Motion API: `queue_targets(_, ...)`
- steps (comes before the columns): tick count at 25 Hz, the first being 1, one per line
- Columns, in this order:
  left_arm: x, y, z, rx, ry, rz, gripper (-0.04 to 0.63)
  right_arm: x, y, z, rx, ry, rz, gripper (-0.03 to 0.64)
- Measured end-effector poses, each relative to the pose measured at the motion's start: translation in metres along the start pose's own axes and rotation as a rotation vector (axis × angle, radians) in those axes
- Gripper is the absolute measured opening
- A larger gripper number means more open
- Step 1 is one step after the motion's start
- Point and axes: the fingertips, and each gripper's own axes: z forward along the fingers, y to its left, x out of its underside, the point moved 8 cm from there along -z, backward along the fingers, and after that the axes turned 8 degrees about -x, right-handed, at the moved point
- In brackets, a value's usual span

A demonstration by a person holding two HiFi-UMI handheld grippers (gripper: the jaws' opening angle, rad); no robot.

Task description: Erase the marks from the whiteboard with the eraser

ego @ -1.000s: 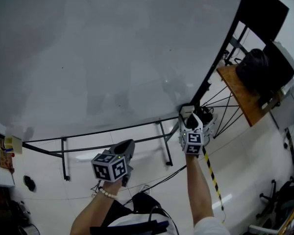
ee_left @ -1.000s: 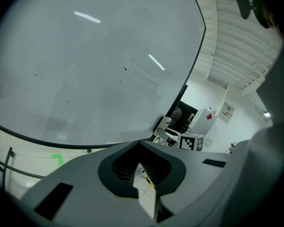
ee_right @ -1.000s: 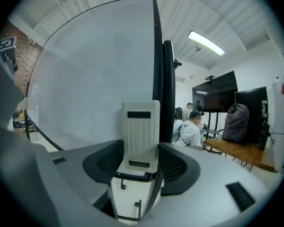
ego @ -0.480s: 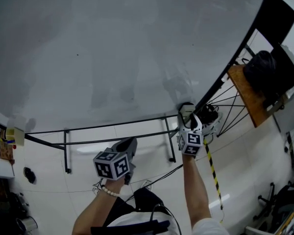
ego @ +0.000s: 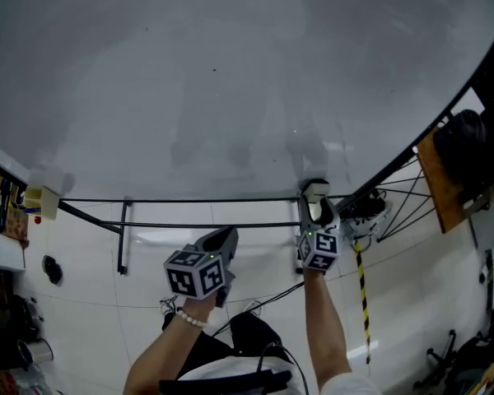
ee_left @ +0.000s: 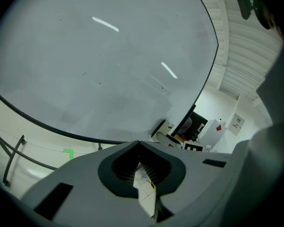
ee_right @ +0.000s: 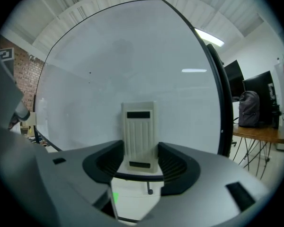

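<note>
Office-like workroom: large whiteboard (ego: 230,81), white tiled floor (ego: 90,303), wooden desk (ego: 441,189), backpack (ee_right: 248,109), monitors (ee_right: 258,86).

Smooth, glossy whiteboard (ego: 230,72) mirroring light strips. Matt cream plastic eraser (ee_right: 140,136), ribbed lengthwise. Matt grey plastic on right claw (ee_right: 141,161) and left claw (ee_left: 141,164), black ribbed pads (ee_right: 174,163). Shiny white tiled floor (ego: 82,303); wooden worktop (ego: 440,183).

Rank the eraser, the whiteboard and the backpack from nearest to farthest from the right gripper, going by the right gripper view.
1. eraser, centre, held in the fingers of the right gripper.
2. whiteboard, just behind the eraser, filling most of the view.
3. backpack, far right, on a desk beyond the board's edge.
</note>
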Motion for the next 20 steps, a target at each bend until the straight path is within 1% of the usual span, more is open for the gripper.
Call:
queue_targets(2,0.000,0.013,-0.009,-0.006,-0.006,-0.010,-0.012,0.000,0.019,0.006,-0.011,0.001,-0.006,0.259)
queue_targets(6,0.002,0.039,-0.030,-0.012,-0.006,-0.027,-0.012,-0.001,0.057,0.014,0.001,-0.001,-0.001,0.258)
queue_targets(10,-0.001,0.070,-0.057,-0.024,-0.004,-0.034,-0.012,-0.002,0.102,0.023,-0.009,0.002,-0.014,0.258)
queue_targets(15,-0.020,0.124,-0.093,-0.027,-0.029,-0.023,-0.012,-0.002,0.167,0.040,-0.002,-0.005,-0.008,0.259)
queue_targets(20,-0.030,0.184,-0.132,-0.013,-0.026,-0.022,-0.012,-0.001,0.248,0.061,-0.026,-0.006,-0.030,0.259)
